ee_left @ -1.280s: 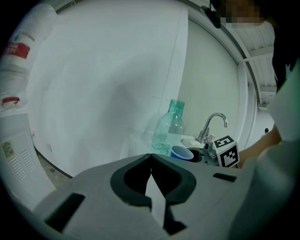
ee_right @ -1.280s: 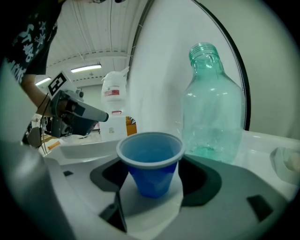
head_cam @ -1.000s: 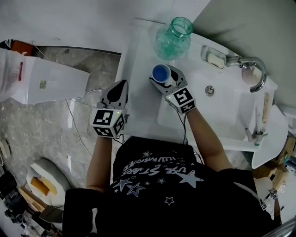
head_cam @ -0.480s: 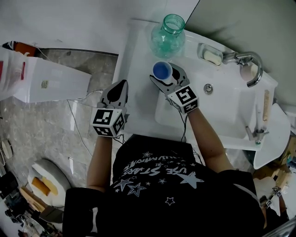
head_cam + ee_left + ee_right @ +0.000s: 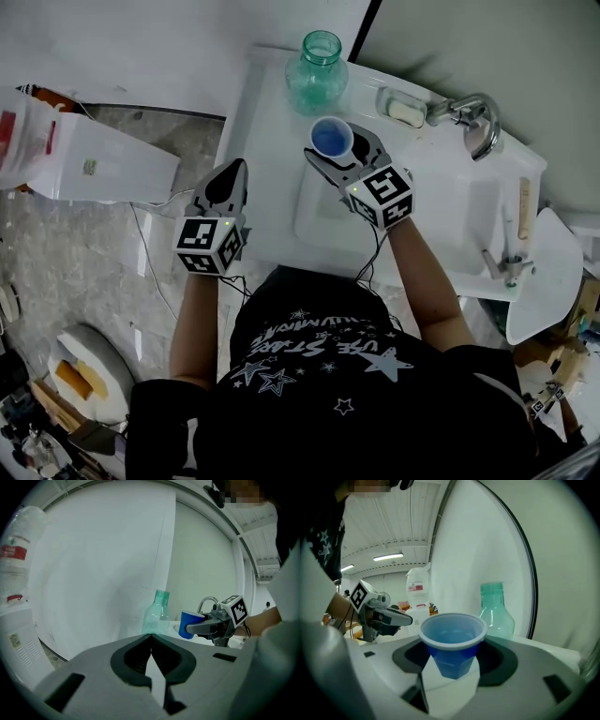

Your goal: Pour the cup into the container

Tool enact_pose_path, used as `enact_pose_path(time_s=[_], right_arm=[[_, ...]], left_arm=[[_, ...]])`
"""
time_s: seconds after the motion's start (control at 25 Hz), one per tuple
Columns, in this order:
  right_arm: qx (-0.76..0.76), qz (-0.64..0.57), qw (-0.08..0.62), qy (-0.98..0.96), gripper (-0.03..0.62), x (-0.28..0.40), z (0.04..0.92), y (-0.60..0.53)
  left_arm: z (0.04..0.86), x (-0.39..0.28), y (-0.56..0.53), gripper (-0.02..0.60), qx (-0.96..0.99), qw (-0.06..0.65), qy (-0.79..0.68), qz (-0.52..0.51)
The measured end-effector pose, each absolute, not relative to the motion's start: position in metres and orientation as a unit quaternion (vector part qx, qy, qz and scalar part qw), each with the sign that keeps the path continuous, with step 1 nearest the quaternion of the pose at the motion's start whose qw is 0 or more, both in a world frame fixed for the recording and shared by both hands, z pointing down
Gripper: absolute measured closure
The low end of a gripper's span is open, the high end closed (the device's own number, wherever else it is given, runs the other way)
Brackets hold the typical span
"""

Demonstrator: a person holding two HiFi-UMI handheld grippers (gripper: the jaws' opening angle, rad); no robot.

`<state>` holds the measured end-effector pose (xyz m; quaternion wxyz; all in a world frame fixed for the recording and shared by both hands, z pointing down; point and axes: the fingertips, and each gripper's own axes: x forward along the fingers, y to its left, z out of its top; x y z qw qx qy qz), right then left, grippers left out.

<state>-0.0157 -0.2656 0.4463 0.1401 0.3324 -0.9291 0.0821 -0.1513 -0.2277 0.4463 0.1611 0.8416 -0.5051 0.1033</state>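
Note:
My right gripper is shut on a blue paper cup, held upright above the white washbasin counter. In the right gripper view the blue cup sits between the jaws, rim up. The container, a green-tinted glass bottle, stands at the counter's far end, just beyond the cup and apart from it; the bottle shows behind the cup there. My left gripper hovers at the counter's left edge, shut and holding nothing. The left gripper view shows the bottle and cup ahead.
A basin with a chrome tap lies right of the cup, with a soap dish behind it. A white appliance stands on the floor to the left. Cables trail below the counter's left edge.
The head view has shifted, so everything sits further left. The right gripper with the cup stays just short of the bottle, and the left gripper keeps its place.

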Motion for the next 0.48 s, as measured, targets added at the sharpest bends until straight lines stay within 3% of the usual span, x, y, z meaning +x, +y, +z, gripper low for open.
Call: enact_pose_path(time_s=[0.48], right_arm=[[0.320,0.073,0.151,-0.933,0.306,0.005,0.371,-0.272]], left_arm=[[0.395,-0.137,-0.234,0.571,0.844,0.126,-0.513,0.090]])
